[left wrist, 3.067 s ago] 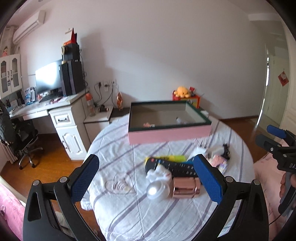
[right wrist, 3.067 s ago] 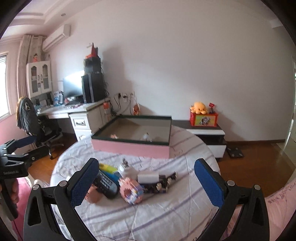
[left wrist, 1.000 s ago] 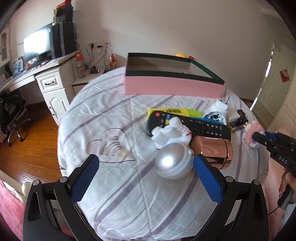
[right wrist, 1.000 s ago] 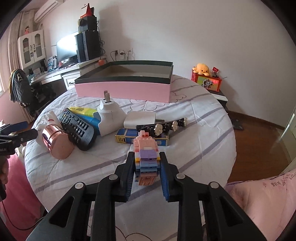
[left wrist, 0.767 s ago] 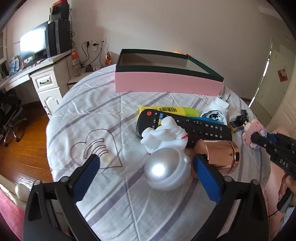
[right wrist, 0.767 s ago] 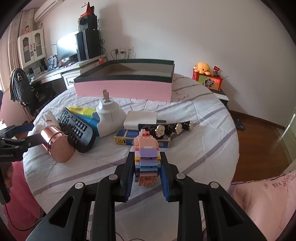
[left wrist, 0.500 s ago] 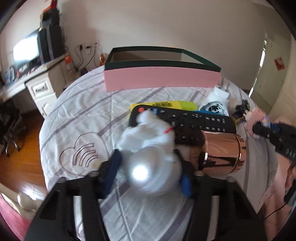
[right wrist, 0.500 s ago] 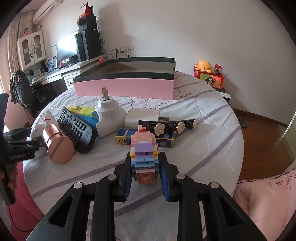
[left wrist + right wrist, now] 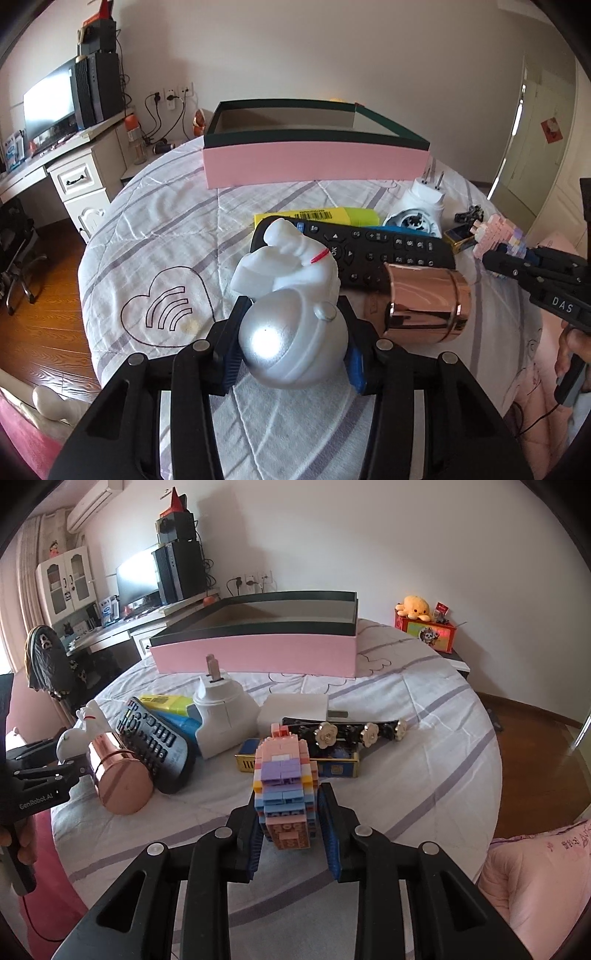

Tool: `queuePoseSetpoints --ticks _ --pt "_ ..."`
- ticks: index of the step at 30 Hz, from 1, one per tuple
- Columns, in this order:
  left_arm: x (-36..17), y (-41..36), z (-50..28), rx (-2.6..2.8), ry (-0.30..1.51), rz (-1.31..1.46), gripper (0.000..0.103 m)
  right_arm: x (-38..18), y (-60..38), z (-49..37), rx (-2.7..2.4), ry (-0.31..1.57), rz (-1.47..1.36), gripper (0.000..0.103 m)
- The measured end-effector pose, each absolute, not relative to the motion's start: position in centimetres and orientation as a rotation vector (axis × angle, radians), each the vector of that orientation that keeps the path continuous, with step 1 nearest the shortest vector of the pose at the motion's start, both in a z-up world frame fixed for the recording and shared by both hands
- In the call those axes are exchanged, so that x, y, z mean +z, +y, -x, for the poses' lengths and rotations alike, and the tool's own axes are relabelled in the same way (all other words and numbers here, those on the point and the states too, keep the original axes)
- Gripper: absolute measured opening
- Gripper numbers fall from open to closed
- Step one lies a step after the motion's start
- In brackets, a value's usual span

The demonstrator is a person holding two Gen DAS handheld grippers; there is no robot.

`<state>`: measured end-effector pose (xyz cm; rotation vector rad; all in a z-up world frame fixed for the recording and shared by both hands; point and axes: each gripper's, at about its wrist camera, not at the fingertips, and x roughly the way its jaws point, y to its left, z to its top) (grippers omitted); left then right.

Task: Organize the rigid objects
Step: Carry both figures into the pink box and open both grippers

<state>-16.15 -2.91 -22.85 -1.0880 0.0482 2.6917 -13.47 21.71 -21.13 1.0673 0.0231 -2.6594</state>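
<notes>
Nearest, the left gripper has its fingers closed around the silver-domed white plastic figurine, and the right gripper pinches the pastel brick-built toy figure. Both seem just gripped, nothing boxed yet. The copper-coloured metal cup, black remote control and white plug adapter remain on the counter before the pink open box.

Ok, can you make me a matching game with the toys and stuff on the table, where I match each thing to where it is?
Things:
1. white figurine
2. brick figure
3. copper cup
4. pink box

Places:
A. lying on its side by the remote
B. at the table's far side
C. in the left gripper
D. in the right gripper

Pairs: 1-C, 2-D, 3-A, 4-B
</notes>
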Motion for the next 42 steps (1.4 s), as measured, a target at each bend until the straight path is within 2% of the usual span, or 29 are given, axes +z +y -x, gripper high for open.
queuePoseSetpoints --ticks 10,25,33,42 --pt "-19.7 -2.3 14.9 2.706 0.043 0.985 0.046 -18.6 21.3 12.3 -2.694 0.046 -0.982 0.028" --pt "-10.3 0.1 16.3 2.778 0.144 0.691 0.046 -10.2 21.5 12.9 -2.668 0.067 -0.721 0.028" --pt "-6.3 1.3 22.3 2.767 0.2 0.626 0.046 -6.8 20.7 17.1 -2.652 0.134 -0.658 0.028" --pt "-5.9 1.7 32.8 2.751 0.23 0.748 0.046 -5.7 18.7 25.5 -2.608 0.161 -0.712 0.028"
